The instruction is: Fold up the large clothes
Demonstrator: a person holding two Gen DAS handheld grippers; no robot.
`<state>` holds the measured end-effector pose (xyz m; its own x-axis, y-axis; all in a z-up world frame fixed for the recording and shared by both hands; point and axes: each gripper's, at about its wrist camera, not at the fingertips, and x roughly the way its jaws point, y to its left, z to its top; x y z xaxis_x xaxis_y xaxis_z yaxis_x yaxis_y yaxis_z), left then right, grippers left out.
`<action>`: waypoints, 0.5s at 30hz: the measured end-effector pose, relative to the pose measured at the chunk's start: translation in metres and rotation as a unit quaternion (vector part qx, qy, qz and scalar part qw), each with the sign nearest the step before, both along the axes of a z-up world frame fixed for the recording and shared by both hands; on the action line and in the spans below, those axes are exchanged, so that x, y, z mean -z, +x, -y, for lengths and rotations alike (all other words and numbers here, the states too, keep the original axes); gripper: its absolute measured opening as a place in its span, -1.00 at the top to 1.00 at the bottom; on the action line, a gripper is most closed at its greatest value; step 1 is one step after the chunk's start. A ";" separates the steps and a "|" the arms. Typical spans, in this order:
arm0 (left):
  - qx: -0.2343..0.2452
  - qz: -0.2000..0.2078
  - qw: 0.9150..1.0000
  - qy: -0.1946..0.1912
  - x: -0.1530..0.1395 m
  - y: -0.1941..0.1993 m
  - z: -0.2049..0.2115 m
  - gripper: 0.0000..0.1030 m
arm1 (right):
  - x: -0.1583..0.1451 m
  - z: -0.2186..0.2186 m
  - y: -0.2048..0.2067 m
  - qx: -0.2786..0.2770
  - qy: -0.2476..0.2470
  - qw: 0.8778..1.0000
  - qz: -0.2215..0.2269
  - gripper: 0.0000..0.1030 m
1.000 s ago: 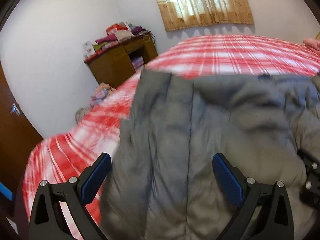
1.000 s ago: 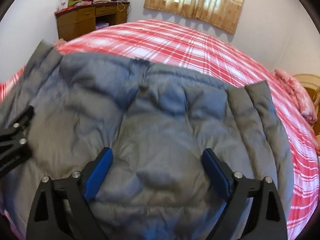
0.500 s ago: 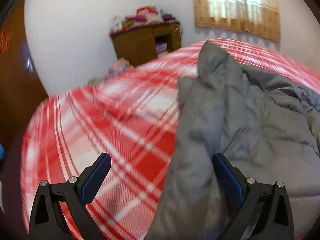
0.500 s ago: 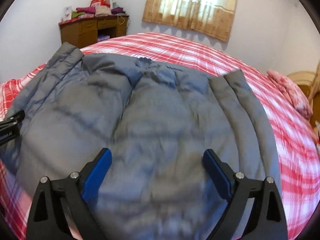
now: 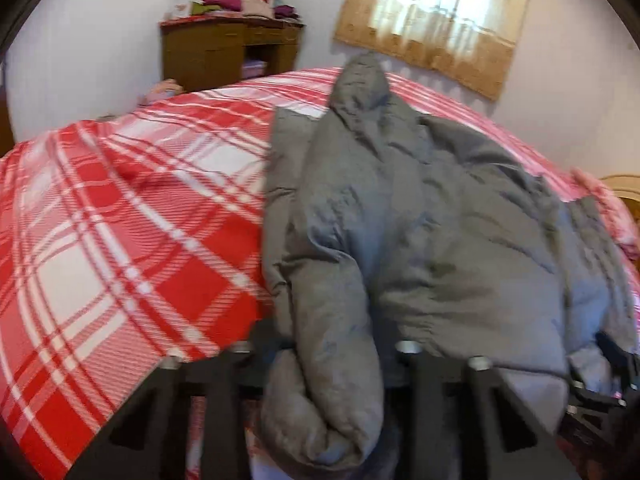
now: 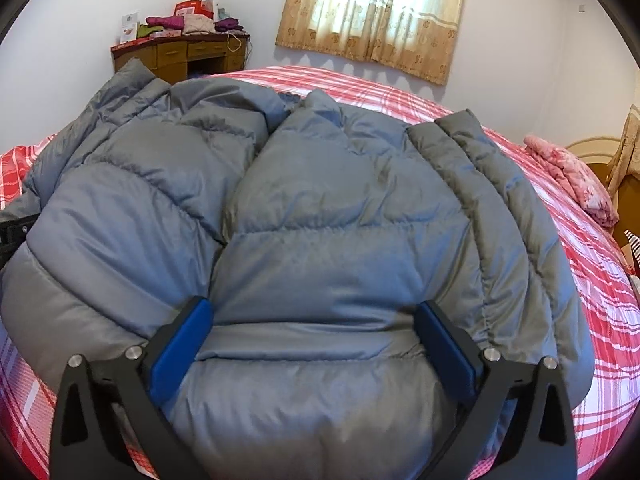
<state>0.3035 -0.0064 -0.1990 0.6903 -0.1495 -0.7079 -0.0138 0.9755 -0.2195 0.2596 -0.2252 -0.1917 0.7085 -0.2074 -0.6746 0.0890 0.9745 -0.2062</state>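
A large grey puffer jacket (image 6: 320, 220) lies spread on a bed with a red and white plaid cover (image 5: 120, 220). In the left wrist view the jacket (image 5: 440, 240) is bunched, and its left sleeve (image 5: 328, 360) runs down between my fingers. My left gripper (image 5: 324, 352) has closed in on that sleeve; its pads are hidden by the fabric. My right gripper (image 6: 316, 328) is open, with its blue pads (image 6: 182, 340) resting on either side of the jacket's lower hem. The right sleeve (image 6: 492, 200) lies folded along the jacket's right side.
A wooden desk (image 6: 180, 56) piled with folded clothes stands in the far left corner. A curtained window (image 6: 376, 12) is on the far wall. A pink floral pillow (image 6: 572, 176) lies at the bed's right edge near a wooden headboard (image 6: 592, 152).
My left gripper swung left off the jacket body to its left sleeve and closed on it. My right gripper pulled back toward the hem and stayed open.
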 end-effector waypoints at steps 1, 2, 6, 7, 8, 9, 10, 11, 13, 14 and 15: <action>0.010 -0.001 1.000 -0.007 -0.001 0.000 0.001 0.74 | 0.000 -0.001 -0.001 0.000 -0.002 1.000 0.000 -1.00; 0.012 0.001 1.000 -0.007 -0.002 0.000 0.000 0.78 | -0.001 -0.002 -0.001 0.000 -0.003 1.000 -0.001 -1.00; 0.005 0.013 1.000 -0.024 -0.012 -0.006 -0.013 0.87 | -0.002 -0.003 -0.003 0.001 0.001 1.000 -0.003 -1.00; 0.006 0.017 0.999 -0.028 -0.016 -0.007 -0.016 0.88 | -0.003 -0.005 -0.004 0.002 -0.001 1.000 -0.002 -1.00; 0.009 0.023 0.999 -0.029 -0.019 -0.009 -0.019 0.88 | -0.003 -0.008 -0.004 0.004 -0.005 1.000 -0.002 -1.00; 0.012 0.025 0.999 -0.027 -0.021 -0.011 -0.019 0.88 | -0.003 -0.007 -0.004 0.005 -0.007 1.000 -0.001 -1.00; 0.014 0.027 0.999 -0.025 -0.023 -0.013 -0.019 0.88 | -0.003 -0.009 -0.004 0.007 -0.009 1.000 -0.001 -1.00; 0.014 0.030 0.999 -0.025 -0.024 -0.015 -0.021 0.88 | -0.003 -0.012 -0.005 0.009 -0.010 1.000 -0.001 -0.99; 0.012 0.031 0.999 -0.028 -0.024 -0.018 -0.026 0.89 | -0.002 -0.015 -0.006 0.009 -0.011 1.000 0.000 -0.98; 0.009 0.033 0.999 -0.028 -0.025 -0.021 -0.029 0.89 | -0.001 -0.018 -0.007 0.008 -0.010 1.000 0.000 -0.98; 0.007 0.034 0.999 -0.029 -0.025 -0.022 -0.033 0.89 | -0.001 -0.021 -0.008 0.005 -0.010 1.000 0.000 -0.98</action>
<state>0.2813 0.0261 -0.1736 0.7342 -0.1990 -0.6491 0.0171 0.9612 -0.2753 0.2519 -0.2043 -0.1906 0.7059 -0.2291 -0.6702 0.0995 0.9690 -0.2263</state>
